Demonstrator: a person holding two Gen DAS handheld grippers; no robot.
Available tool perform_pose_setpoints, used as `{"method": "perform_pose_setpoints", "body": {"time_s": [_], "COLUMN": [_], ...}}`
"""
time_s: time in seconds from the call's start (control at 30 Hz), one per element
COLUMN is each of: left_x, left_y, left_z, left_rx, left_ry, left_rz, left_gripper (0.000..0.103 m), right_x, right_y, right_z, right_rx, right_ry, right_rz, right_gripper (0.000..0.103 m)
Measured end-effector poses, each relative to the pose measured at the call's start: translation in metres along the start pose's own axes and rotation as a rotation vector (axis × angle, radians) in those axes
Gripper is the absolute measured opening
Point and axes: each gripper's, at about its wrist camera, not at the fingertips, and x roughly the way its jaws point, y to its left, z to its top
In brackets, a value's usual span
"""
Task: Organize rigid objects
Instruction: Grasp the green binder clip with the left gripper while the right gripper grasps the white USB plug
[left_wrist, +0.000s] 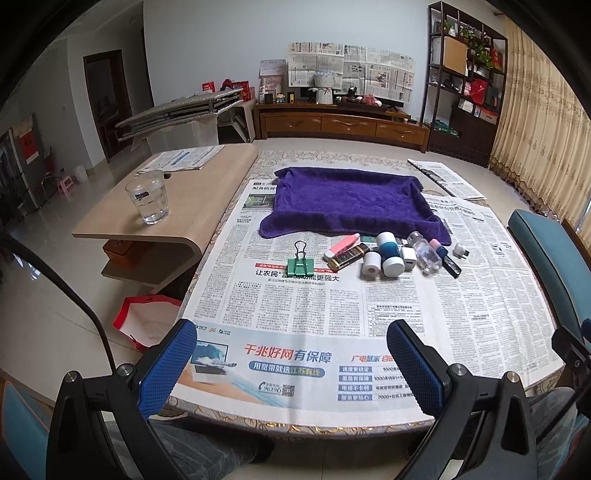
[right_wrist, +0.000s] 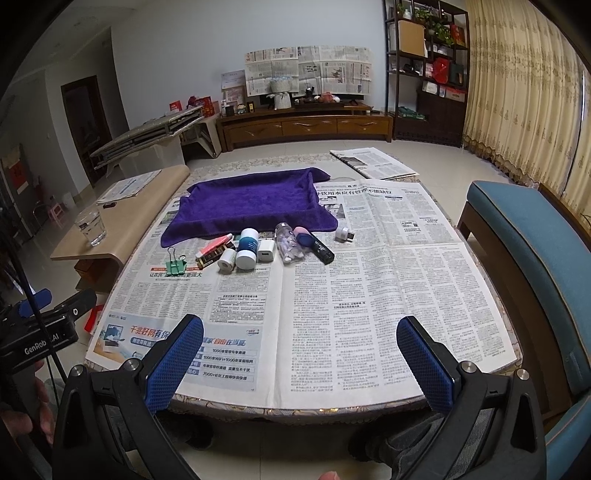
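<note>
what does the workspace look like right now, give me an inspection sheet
Surface: table covered with spread newspaper.
Job's things: a row of small items lies in front of the purple towel, none on it: green binder clip, pink-and-white item, white-and-teal bottle, white plug adapter, clear bottle, black stick, small white adapter a little apart to the right.
Clutter: glass of water on the side table.
Grippers: left gripper and right gripper both open, empty, at the near table edge.
Cables: black cable at the left.
Surroundings: blue chair, TV cabinet, curtains.
</note>
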Motion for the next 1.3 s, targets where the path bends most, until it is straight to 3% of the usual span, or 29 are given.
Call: {"method": "perform_pose_setpoints", "body": {"time_s": [0.53,0.77,0.97,1.07,1.17,1.23,1.3], "left_x": [0.180,0.221,0.245,0.247,0.248,0.248,0.246], "left_y": [-0.019,-0.017,-0.017,-0.017,-0.017,-0.018,-0.022], "left_z": [0.022,0.030,0.032,0.034,0.036,0.036,0.036], "left_rx": [0.041,0.011,0.016,0.004,-0.005,0.000,0.020], "left_ry": [0.139,0.150,0.174,0.156,0.146,0.142,0.140], "left_rz": [-0.007,0.015,0.020,0.013,-0.021,-0.025,-0.042], "left_gripper": [0.103,0.102,0.086,0.079,0.067,0.063,0.052], "right_x": [0.121,0.172,0.207,0.225,0.243,0.256,0.269], "right_y": [-0.039,-0.058,-0.069,-0.079,-0.093,-0.097,-0.093], "right_z": [0.030,0.062,0.093,0.095,0.089,0.089,0.090], "right_rx": [-0.006,-0.024,-0.086,-0.086,-0.031,-0.026,-0.078], "right_ry": [0.107,0.144,0.142,0.139,0.141,0.154,0.172], "right_rz": [0.017,0.027,0.010,-0.014,0.029,0.037,0.034], "right_gripper": [0.103,0.103,0.103,0.103,0.102,0.098,0.094]}}
